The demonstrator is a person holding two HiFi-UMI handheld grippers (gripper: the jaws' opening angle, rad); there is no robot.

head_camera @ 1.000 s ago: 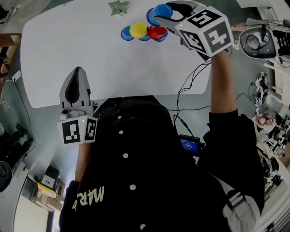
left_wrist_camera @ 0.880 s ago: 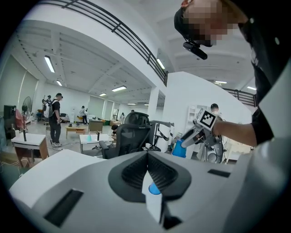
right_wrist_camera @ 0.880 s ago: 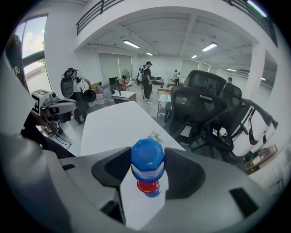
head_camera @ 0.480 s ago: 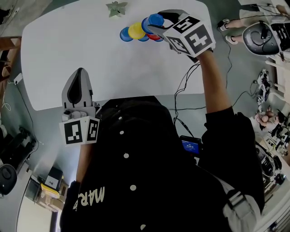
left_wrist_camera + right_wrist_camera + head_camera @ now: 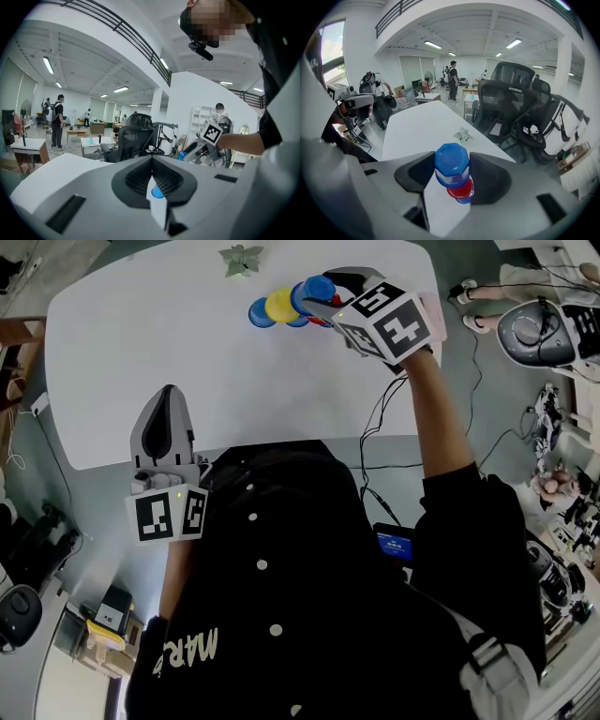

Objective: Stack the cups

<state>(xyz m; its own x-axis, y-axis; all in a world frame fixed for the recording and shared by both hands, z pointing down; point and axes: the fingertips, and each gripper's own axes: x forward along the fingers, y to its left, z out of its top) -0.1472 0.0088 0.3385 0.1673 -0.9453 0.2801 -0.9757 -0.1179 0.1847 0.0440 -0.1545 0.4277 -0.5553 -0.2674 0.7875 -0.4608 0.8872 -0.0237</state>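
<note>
My right gripper point(image 5: 320, 293) is shut on a blue cup point(image 5: 317, 287), held upside down over the cluster of cups at the far side of the white table point(image 5: 141, 352). In the right gripper view the blue cup point(image 5: 451, 164) sits between the jaws of that gripper point(image 5: 451, 172), directly above a red cup point(image 5: 461, 188) with another blue one just under it. A yellow cup point(image 5: 281, 304) and a blue cup point(image 5: 261, 312) stand left of the held one. My left gripper point(image 5: 167, 395) hovers at the table's near edge, shut and empty.
A small green star-shaped ornament point(image 5: 242, 258) lies at the table's far edge, left of the cups. Cables hang off the table's right side by my right arm. Office chairs point(image 5: 511, 108) stand beyond the table.
My right gripper has carried the blue cup left and a little nearer, so it now hangs over the red cup. The left gripper has stayed put.
</note>
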